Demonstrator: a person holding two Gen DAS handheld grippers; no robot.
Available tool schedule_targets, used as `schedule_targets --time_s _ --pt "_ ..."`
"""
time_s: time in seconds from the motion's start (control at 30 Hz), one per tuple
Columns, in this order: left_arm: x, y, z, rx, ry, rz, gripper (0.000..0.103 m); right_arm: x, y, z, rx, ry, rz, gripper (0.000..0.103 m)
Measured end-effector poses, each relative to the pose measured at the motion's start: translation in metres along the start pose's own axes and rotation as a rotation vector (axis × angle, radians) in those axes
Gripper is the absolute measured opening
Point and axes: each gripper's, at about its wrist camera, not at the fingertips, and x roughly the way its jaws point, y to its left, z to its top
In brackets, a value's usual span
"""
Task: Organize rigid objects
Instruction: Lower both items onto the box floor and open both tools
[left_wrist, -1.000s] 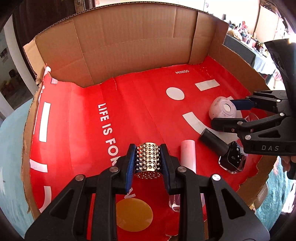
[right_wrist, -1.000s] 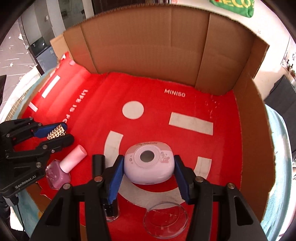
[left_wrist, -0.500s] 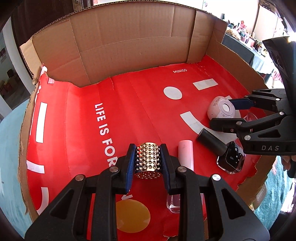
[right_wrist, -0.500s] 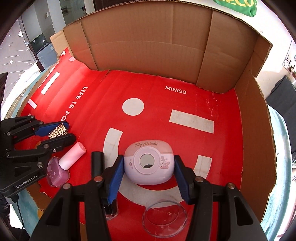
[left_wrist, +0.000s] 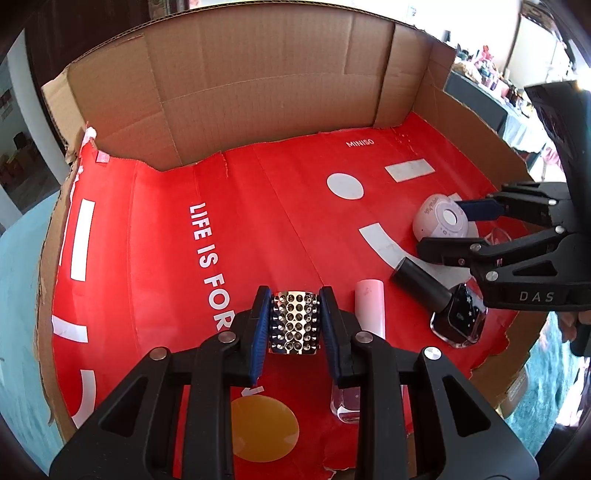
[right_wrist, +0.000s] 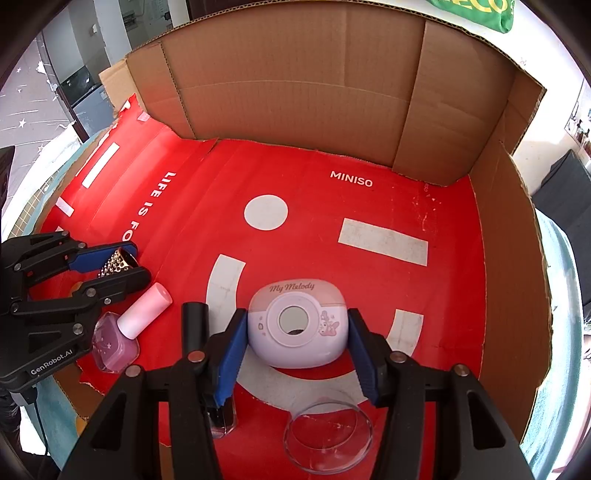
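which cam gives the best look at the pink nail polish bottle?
Right wrist. There the pink nail polish bottle lies in full view on the red sheet, cap and glass body both clear, beside the left gripper. In the left wrist view only its cap and a bit of the base show; a finger hides the rest.

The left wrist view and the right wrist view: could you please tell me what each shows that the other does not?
Only the left wrist view shows the yellow disc printed on the red liner.

Only the right wrist view shows all of the clear dish and the "My Melody" lettering.

Both show the left tongs shut on the studded cuff, the right tongs around the white case, and the pink bottle and the black bottle.
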Motion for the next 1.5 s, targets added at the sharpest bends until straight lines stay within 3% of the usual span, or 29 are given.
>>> schedule_targets --time_s 0.77,1.07,1.5 --pt "-0.007 0.007 -0.002 -0.056 -0.010 -0.058 0.026 0.002 -0.007 -0.002 0.016 -0.007 0.011 0.057" --pt "-0.017 0.005 -0.003 -0.061 -0.032 -0.045 0.026 -0.009 -0.007 -0.006 0.018 -0.031 0.017 0.058" --pt "-0.061 -0.004 -0.015 -0.060 -0.139 -0.026 0.026 -0.051 -0.003 -0.021 0.027 -0.103 0.013 0.061"
